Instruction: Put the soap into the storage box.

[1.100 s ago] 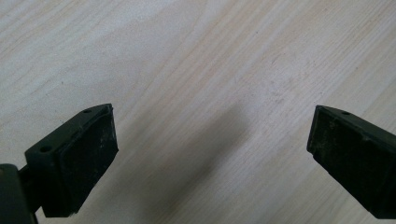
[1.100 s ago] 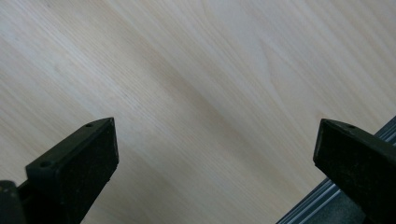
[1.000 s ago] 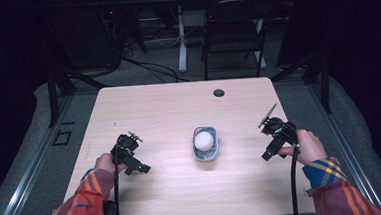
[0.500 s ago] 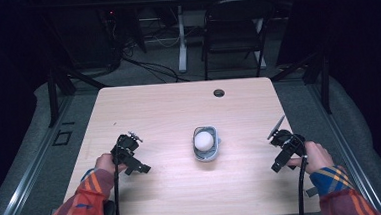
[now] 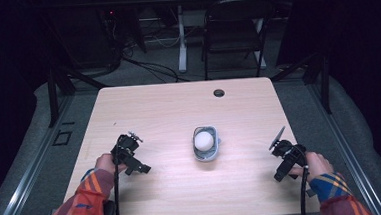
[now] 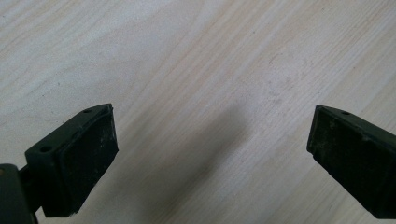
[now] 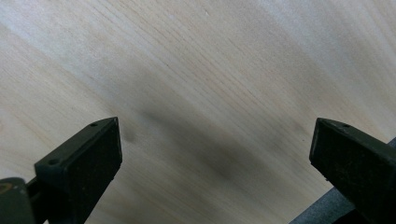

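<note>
Here, from above, I see a pale wooden table (image 5: 168,109) with my two hand-held grippers low at either side and one object between them. Starting at the left: my left gripper (image 5: 131,156) sits over the near-left part of the tabletop, held in a hand with a striped sleeve behind it, well apart from anything. Its own camera looks straight down at bare wood grain, its two black jaws spread wide with nothing between them; I judge it is held back in a waiting position, since it points at empty table rather than at the object.

In the middle stands a small grey bowl (image 5: 207,154) with a white ball (image 5: 203,140) resting inside it. The bowl sits roughly midway between the two grippers, near neither one, which puts it within reach of both.

At the right, my right gripper (image 5: 284,156) hangs over the near-right corner, close to the table's edge. Its camera also shows plain wood, jaws parted wide and holding nothing, with a dark edge at the lower right corner that I take for the table's rim.

The high view gives the whole layout and the bowl; the gripper views instead confirm the open jaws. Further back, a small dark hole (image 5: 219,92) marks the table's far side
</note>
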Motion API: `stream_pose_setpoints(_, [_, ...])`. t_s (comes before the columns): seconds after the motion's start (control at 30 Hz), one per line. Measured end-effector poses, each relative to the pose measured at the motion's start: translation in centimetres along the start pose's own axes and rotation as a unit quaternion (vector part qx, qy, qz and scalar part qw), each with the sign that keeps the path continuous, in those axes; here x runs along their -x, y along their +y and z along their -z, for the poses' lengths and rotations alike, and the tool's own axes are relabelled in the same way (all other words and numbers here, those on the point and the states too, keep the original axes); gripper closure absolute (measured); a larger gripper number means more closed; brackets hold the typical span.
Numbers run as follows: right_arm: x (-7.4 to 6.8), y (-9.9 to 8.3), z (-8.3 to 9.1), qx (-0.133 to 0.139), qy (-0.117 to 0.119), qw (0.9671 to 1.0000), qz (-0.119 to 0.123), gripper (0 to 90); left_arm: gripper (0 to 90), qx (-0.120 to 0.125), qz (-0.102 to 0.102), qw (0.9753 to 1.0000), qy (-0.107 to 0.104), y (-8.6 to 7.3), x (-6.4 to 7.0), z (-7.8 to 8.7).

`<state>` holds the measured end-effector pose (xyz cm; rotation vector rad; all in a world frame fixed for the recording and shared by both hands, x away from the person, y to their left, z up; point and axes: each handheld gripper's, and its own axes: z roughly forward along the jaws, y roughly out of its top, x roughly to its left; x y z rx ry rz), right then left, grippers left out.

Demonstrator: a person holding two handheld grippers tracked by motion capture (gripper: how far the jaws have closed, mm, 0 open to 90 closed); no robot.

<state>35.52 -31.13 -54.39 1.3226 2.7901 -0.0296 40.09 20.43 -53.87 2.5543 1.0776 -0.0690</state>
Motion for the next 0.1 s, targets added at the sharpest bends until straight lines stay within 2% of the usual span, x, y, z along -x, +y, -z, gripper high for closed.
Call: stream_pose_setpoints(0.1, [0.04, 0.02, 0.11, 0.001, -0.006, 1.0000, 0.003, 6.5, 1.5, 0.001, 0.000, 1.0000, -0.001, 0.04, 0.01, -0.02])
